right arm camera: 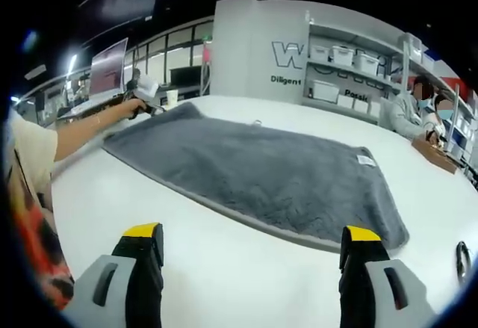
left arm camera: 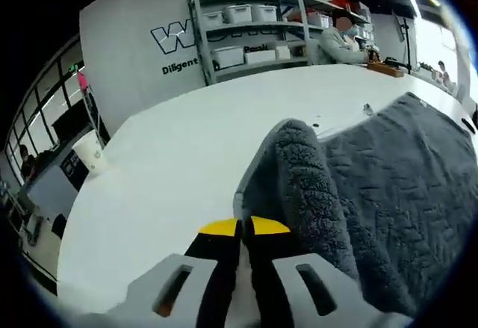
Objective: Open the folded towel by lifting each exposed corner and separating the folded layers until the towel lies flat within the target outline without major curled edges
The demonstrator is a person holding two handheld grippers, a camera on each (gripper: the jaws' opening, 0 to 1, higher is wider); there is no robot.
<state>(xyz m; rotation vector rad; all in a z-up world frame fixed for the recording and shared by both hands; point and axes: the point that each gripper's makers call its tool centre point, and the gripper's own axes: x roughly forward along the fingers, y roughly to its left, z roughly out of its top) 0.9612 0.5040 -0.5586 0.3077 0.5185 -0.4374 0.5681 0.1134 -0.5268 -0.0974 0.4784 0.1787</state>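
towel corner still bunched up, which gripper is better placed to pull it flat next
Left. The left gripper is shut on the raised towel corner at the far end. The right gripper is open over bare table, short of the towel's near edge.

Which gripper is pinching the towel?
The left gripper: its yellow-tipped jaws are shut on the grey towel. The right gripper is wide open.

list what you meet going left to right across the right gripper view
person's arm → gray towel → white tag on the towel's far right corner → seated person by the shelves
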